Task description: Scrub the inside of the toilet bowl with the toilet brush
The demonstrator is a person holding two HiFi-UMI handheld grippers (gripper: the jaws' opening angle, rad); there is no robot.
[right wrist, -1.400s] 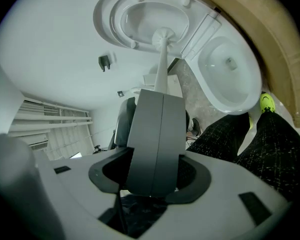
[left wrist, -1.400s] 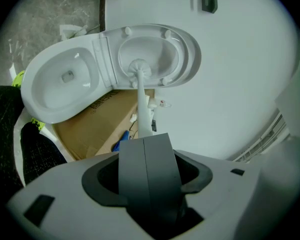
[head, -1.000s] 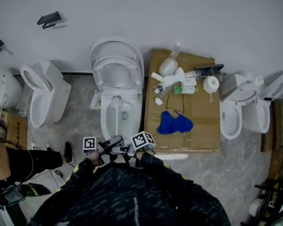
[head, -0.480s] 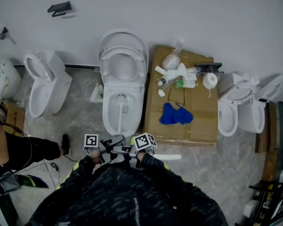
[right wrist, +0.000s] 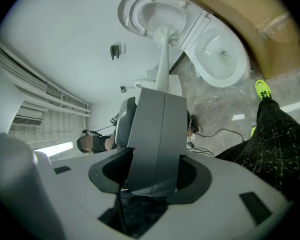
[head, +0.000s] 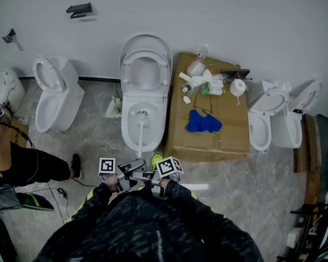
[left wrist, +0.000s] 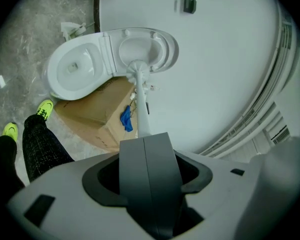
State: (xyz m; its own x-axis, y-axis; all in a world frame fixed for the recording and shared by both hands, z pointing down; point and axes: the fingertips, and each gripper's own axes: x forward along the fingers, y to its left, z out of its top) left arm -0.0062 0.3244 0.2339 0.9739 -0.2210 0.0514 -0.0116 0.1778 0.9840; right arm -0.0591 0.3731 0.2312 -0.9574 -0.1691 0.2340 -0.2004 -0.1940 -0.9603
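A white toilet (head: 145,94) stands against the wall with its lid up. The toilet brush (head: 140,131) has a long white handle, and its head (head: 141,114) rests inside the bowl. My left gripper (head: 128,168) and right gripper (head: 152,174) sit side by side at the near end of the handle. Both are shut on it. In the left gripper view the handle (left wrist: 141,106) runs from the left gripper (left wrist: 144,136) to the brush head (left wrist: 135,66). In the right gripper view the handle (right wrist: 162,69) rises from the right gripper (right wrist: 164,92) toward the bowl.
A cardboard box (head: 229,138) right of the toilet carries bottles (head: 205,81), a paper roll (head: 240,86) and a blue cloth (head: 203,123). More toilets stand at the left (head: 52,97) and right (head: 268,119). A seated person (head: 22,168) is at the far left.
The head view has shifted, so the toilet and box appear farther away and more centred. The brush head stays in the bowl and both grippers keep their hold.
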